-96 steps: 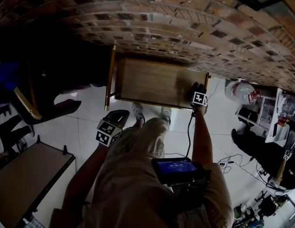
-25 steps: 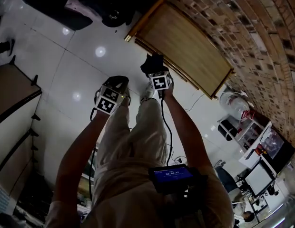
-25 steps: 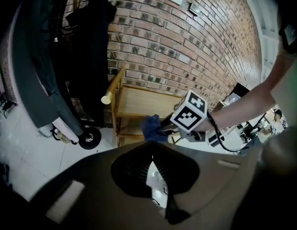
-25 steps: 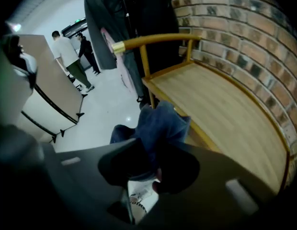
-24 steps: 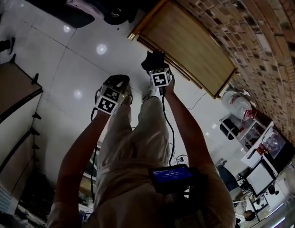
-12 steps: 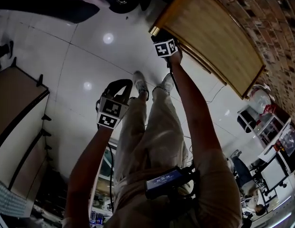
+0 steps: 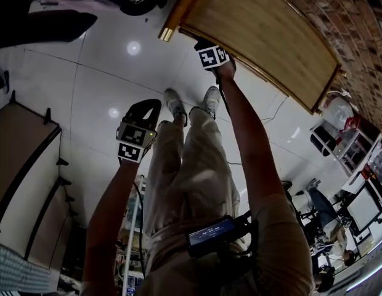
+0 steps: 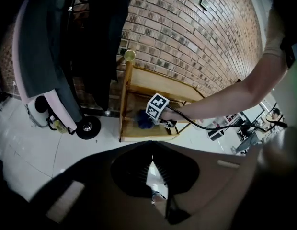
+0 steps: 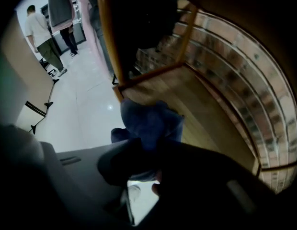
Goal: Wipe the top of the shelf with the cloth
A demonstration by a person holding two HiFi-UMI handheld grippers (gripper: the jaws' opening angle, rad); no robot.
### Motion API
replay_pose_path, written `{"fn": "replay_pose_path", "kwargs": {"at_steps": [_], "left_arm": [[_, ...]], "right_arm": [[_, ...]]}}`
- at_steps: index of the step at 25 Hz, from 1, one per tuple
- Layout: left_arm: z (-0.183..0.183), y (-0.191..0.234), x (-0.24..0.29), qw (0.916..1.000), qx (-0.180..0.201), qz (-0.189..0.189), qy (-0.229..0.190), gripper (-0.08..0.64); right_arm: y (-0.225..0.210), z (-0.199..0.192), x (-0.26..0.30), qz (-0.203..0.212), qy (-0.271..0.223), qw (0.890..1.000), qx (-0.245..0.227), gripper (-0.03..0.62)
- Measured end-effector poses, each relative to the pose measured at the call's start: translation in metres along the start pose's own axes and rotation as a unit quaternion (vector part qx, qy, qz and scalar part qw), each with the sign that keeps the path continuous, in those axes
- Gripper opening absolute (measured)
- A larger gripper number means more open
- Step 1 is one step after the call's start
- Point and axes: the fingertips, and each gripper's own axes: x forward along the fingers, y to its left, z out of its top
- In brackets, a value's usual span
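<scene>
The wooden shelf (image 7: 265,23) with brass posts stands against the brick wall (image 8: 187,28). My right gripper (image 7: 206,47) reaches in at its front edge near the left corner post (image 7: 169,26). In the left gripper view its marker cube (image 8: 157,107) sits inside the frame at a lower board, below the top (image 8: 158,83), with the blue cloth (image 8: 142,120) in front of it. The right gripper (image 9: 146,147) is shut on the bunched blue cloth (image 9: 148,119), over the lower wooden board (image 9: 211,114). My left gripper (image 7: 145,113) hangs over the white floor, jaws closed and empty (image 8: 150,163).
Dark coats (image 8: 91,37) hang on a wheeled rack left of the shelf. A dark table (image 7: 18,159) stands at my left. A white appliance (image 7: 337,113) and clutter lie right of the shelf. A person (image 9: 40,32) walks far off. A cable (image 7: 225,103) trails from the right gripper.
The right gripper left the right end of the shelf top, drew back with the cloth, then moved forward to the shelf's left front corner. The left gripper stayed low over the floor.
</scene>
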Motion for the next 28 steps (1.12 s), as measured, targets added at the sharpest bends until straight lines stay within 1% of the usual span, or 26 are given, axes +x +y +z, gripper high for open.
{"fn": "replay_pose_path", "kwargs": {"at_steps": [3,6,8,10,13,16,18,20,22,24,26,28], "left_arm": [[0.014,-0.02,0.01,0.9997,0.017,-0.014,0.004,0.003],[0.023,-0.039,0.019,0.9991,0.034,-0.025,0.008,0.003],[0.026,-0.049,0.026,0.9985,0.043,-0.031,0.012,0.003],[0.027,-0.059,0.033,0.9979,0.05,-0.037,0.017,0.003],[0.029,-0.07,0.047,0.9972,0.057,-0.043,0.024,0.003],[0.031,-0.081,0.061,0.9968,0.059,-0.045,0.03,0.003],[0.034,-0.09,0.069,0.9965,0.061,-0.047,0.033,0.003],[0.037,-0.099,0.076,0.9962,0.061,-0.051,0.034,0.003],[0.04,-0.109,0.081,0.9962,0.058,-0.056,0.032,0.003],[0.043,-0.119,0.084,0.9965,0.049,-0.061,0.028,0.003],[0.047,-0.125,0.085,0.9972,0.037,-0.062,0.021,0.003],[0.056,-0.129,0.082,0.9979,0.025,-0.058,0.013,0.003]], "right_arm": [[-0.051,-0.069,-0.009,-0.029,0.028,0.999,0.017,0.103],[-0.102,-0.139,-0.018,-0.057,0.055,0.997,0.02,0.101],[-0.134,-0.186,-0.025,-0.072,0.08,0.994,0.017,0.102],[-0.164,-0.228,-0.031,-0.089,0.102,0.991,0.003,0.101],[-0.204,-0.284,-0.038,-0.119,0.135,0.984,-0.008,0.101],[-0.24,-0.337,-0.046,-0.145,0.173,0.974,0.012,0.1],[-0.258,-0.366,-0.05,-0.154,0.197,0.968,0.028,0.1],[-0.262,-0.381,-0.048,-0.145,0.208,0.967,0.033,0.1],[-0.249,-0.372,-0.049,-0.122,0.185,0.975,0.021,0.1],[-0.223,-0.351,-0.064,-0.095,0.148,0.984,0.012,0.1],[-0.188,-0.333,-0.086,-0.063,0.117,0.991,-0.001,0.1],[-0.152,-0.314,-0.11,-0.03,0.087,0.995,-0.031,0.1]]}}
